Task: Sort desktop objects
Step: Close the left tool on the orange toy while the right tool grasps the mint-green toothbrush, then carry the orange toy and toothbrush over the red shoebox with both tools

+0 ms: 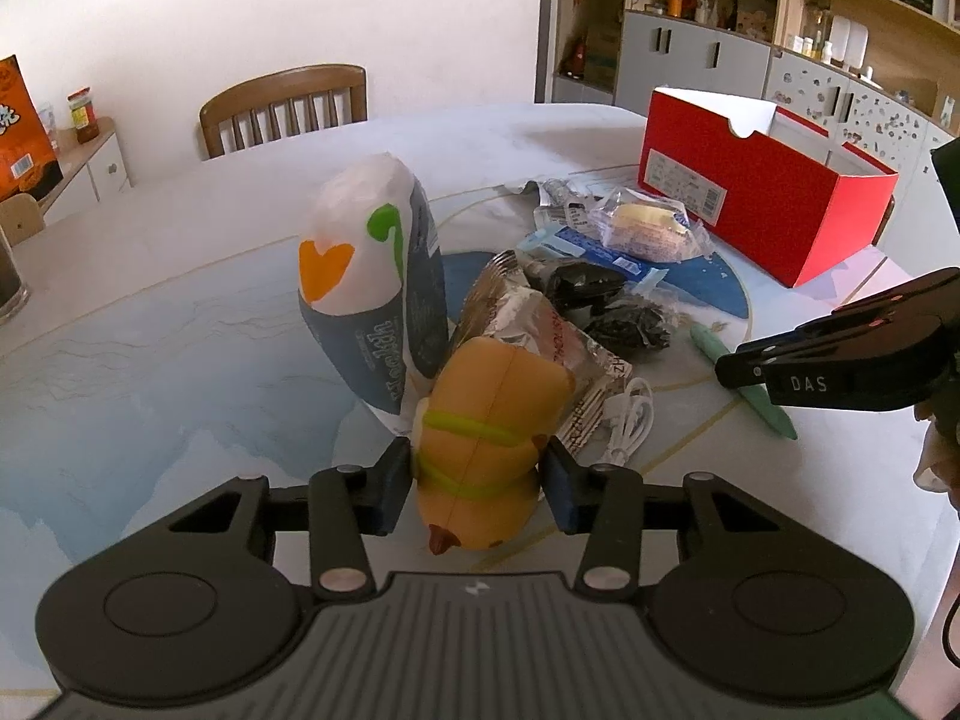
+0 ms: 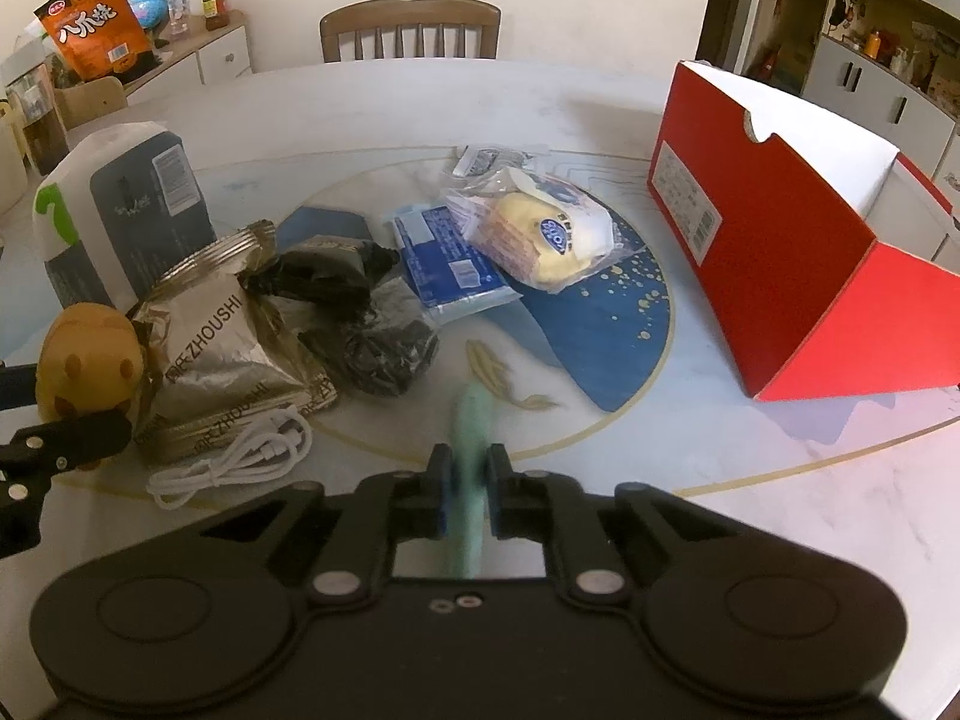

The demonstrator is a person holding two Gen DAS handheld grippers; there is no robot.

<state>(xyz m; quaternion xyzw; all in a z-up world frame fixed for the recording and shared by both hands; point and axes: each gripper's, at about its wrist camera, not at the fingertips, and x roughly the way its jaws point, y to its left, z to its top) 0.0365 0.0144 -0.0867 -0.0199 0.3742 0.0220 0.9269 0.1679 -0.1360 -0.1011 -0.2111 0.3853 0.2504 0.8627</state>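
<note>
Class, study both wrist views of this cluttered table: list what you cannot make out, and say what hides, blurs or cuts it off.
- Inside of the red cardboard box: both views, hidden by its own walls.
- Pale green stick-shaped object: right wrist view, blurred, its near end behind the right gripper.
- Underside of the yellow squishy animal toy: left wrist view, hidden by the left gripper.
- Printed label on the red box: too small to read.

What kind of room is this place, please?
Probably a home dining or living room: a round table with a wooden chair behind it, and shelves with cabinets full of household items.
</note>
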